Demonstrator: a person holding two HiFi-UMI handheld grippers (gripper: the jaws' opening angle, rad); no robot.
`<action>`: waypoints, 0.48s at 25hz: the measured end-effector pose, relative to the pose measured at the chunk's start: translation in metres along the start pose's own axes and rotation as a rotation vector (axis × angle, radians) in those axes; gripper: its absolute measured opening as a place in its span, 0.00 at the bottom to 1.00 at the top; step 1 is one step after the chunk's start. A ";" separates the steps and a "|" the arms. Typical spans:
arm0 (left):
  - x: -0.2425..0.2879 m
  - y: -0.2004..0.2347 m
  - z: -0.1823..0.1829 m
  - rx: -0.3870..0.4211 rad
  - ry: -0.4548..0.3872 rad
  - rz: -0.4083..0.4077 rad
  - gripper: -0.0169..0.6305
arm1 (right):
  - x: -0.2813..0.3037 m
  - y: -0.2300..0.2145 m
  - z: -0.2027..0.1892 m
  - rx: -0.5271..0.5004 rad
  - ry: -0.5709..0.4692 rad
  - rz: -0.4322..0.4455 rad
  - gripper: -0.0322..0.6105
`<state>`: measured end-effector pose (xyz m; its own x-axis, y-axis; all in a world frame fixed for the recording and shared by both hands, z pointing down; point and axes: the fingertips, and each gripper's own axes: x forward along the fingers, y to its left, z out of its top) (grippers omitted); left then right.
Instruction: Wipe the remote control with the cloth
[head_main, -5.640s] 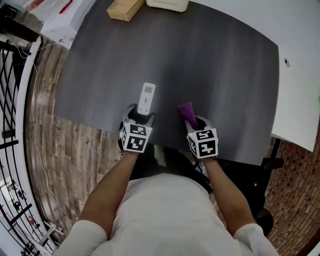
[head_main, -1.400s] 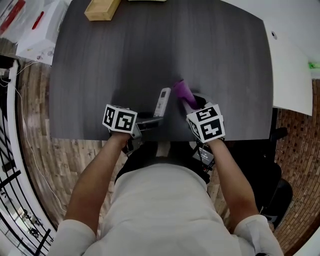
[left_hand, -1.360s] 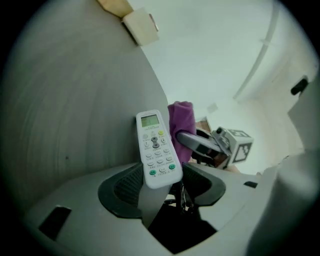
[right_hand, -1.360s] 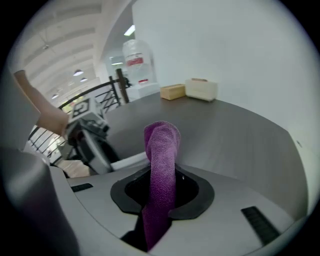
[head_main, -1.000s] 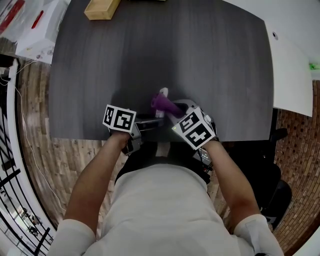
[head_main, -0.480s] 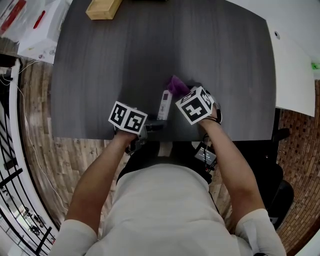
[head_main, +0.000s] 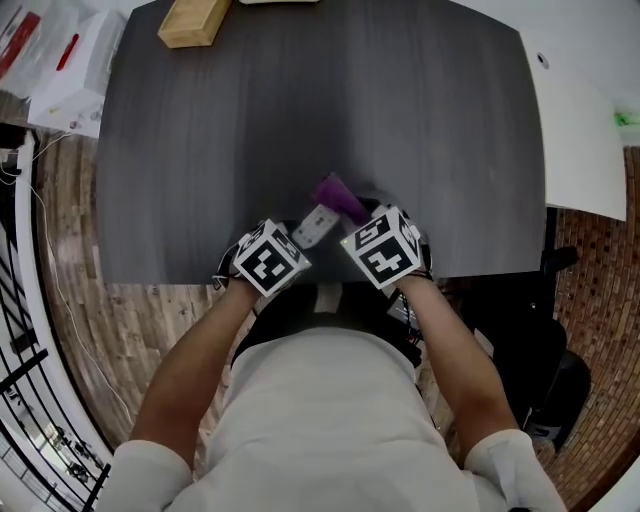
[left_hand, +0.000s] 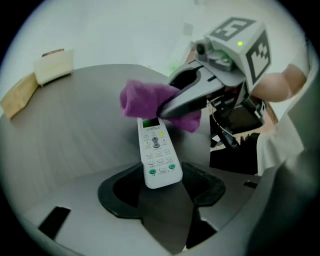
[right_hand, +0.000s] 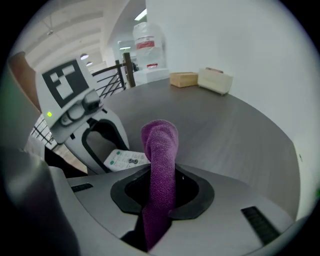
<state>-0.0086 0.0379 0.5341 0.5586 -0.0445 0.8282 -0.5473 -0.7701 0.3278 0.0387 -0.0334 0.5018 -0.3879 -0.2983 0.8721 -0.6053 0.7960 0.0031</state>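
I can't read any writing from here. The remote control (left_hand: 159, 160) has a small green display and rows of buttons, a few of them green, but the print on them is too small to make out. The cubes on both grippers show only black-and-white square markers. A big clear bottle (right_hand: 147, 47) beyond the table's far edge has a red label that is too blurred to read.

My left gripper (left_hand: 165, 186) has its jaws set wide, clamped on the button end of the remote, which sits just inside the middle of the table's near edge and angles away to the right. My right gripper (right_hand: 162, 192) is closed narrow on the purple cloth (right_hand: 160, 160). The cloth stands out past the jaws as a rolled tuft, and its tip lies against the remote's far end, just above the display. In the left gripper view, that tuft and the right gripper's nose hide the top of the remote.

A wooden block (head_main: 195, 20) sits at the table's far left corner with a cream box (right_hand: 215, 81) beside it, both well apart from the grippers.

The table (head_main: 420, 120) is dark grey with a faint wood grain. A white surface (head_main: 585, 140) stands off its right edge, and a white carton with red marks (head_main: 65, 75) lies off the far left corner. The floor (head_main: 80, 310) is patterned like brick or worn planks — I can't tell which — and a black railing (head_main: 15, 300) runs along the left.
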 end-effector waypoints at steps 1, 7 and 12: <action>0.001 0.000 -0.001 0.016 0.005 0.012 0.39 | 0.006 0.003 -0.005 -0.026 0.025 0.003 0.18; -0.006 0.004 -0.001 -0.178 -0.132 -0.063 0.38 | 0.011 0.003 -0.017 0.039 0.024 0.024 0.18; -0.007 0.000 -0.001 -0.316 -0.211 -0.112 0.37 | 0.009 0.002 -0.037 0.130 -0.030 0.009 0.18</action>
<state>-0.0132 0.0390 0.5287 0.7238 -0.1267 0.6783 -0.6219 -0.5455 0.5618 0.0593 -0.0151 0.5277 -0.4131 -0.3080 0.8570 -0.6859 0.7243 -0.0703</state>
